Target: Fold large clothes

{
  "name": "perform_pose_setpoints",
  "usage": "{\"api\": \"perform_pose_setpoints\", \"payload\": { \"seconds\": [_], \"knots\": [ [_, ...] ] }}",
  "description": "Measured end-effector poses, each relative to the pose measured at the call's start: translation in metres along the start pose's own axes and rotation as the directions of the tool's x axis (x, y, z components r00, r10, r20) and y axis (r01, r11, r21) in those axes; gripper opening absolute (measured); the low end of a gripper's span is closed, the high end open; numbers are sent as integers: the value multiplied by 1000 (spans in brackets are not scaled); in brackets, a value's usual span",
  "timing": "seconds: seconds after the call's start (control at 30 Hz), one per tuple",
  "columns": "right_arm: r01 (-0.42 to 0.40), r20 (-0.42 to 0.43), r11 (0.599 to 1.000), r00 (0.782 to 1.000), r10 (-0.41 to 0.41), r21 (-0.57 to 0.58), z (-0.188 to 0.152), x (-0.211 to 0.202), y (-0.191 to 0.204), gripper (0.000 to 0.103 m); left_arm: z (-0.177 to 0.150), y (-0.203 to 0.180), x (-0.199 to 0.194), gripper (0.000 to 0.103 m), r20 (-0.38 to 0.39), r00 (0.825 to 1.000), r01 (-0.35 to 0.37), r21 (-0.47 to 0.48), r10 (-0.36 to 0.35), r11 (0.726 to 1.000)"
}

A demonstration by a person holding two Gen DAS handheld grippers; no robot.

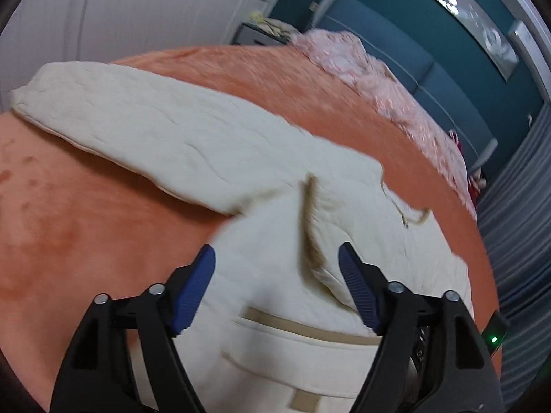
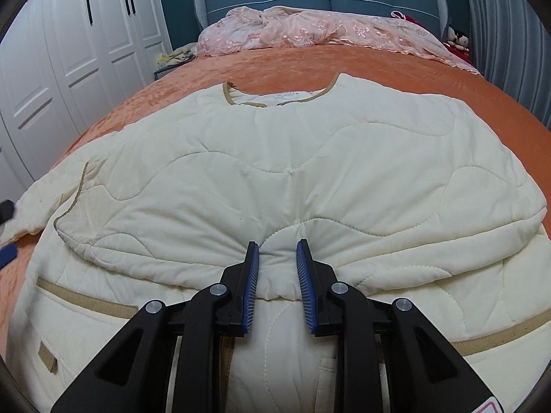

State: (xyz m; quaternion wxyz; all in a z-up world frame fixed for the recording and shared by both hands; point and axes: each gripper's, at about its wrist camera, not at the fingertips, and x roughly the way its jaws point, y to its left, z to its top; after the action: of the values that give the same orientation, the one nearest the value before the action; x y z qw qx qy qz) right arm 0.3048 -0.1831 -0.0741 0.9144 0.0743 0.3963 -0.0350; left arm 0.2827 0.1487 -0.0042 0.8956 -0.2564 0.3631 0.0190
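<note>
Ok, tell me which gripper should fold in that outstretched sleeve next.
Left. The left gripper is open and empty above the cream jacket, with the spread sleeve ahead of it. The right gripper is shut on a folded edge, so probably it should hold.

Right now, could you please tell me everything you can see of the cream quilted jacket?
The cream quilted jacket is padded, wavy-stitched and tan-trimmed at neckline and pockets. It lies on the orange bedspread, collar toward the headboard, hem folded up, one sleeve stretched out sideways. The right gripper pinches the folded edge; the left gripper hangs open above it.
</note>
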Motion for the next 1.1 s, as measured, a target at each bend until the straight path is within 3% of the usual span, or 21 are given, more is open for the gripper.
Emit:
{"api": "perform_pose_setpoints", "payload": {
  "seconds": [0.1,0.2,0.3,0.4,0.47,0.53,0.57,0.6,0.7,0.8,0.87,0.9,0.97,1.03,1.1],
  "knots": [
    [-1,-1,1000,1000,1,1,1,-1,0,23,44,71,-20,83,51,991,-120,-82,124,989],
    [1,-1,1000,1000,-1,0,0,0,0,23,82,148,-18,83,9,965,-253,-218,261,943],
    [4,-1,1000,1000,-4,-3,1,0,0,23,102,215,-17,81,-17,954,-280,-401,298,873],
    [9,-1,1000,1000,-9,-6,1,-1,1,23,109,244,-8,71,-24,962,-250,-479,272,841],
    [11,-1,1000,1000,-11,-7,1,-1,1,23,116,239,-1,58,-8,959,-256,-451,283,855],
    [10,-1,1000,1000,-10,-6,1,-1,1,23,123,227,14,20,-39,971,-231,-409,236,883],
    [10,-1,1000,1000,-10,-7,1,-1,1,23,128,221,20,12,-51,973,-227,-397,225,890],
    [9,-1,1000,1000,-9,-6,1,-1,1,23,132,210,22,6,-46,974,-221,-377,221,899],
    [6,-1,1000,1000,-6,-3,1,-1,0,23,151,150,14,4,30,981,-177,-256,190,950],
    [-4,0,1000,1000,4,8,2,-3,0,23,168,56,-8,4,111,992,-55,-93,66,994],
    [-9,3,1000,1000,9,24,4,-9,-2,24,164,-22,-27,4,141,989,46,45,-51,998],
    [-18,11,999,1000,18,41,4,-17,-3,27,156,-61,-35,4,142,983,97,121,-114,988],
    [-59,43,994,998,55,91,-2,-39,-11,51,127,-139,-46,4,99,967,203,260,-235,944],
    [-93,84,986,993,82,136,-12,-66,-22,57,85,-203,-44,6,-9,945,309,357,-328,882],
    [-111,105,978,990,94,174,-24,-90,-38,60,32,-247,-31,14,-122,927,373,409,-355,833]
  ]
}}
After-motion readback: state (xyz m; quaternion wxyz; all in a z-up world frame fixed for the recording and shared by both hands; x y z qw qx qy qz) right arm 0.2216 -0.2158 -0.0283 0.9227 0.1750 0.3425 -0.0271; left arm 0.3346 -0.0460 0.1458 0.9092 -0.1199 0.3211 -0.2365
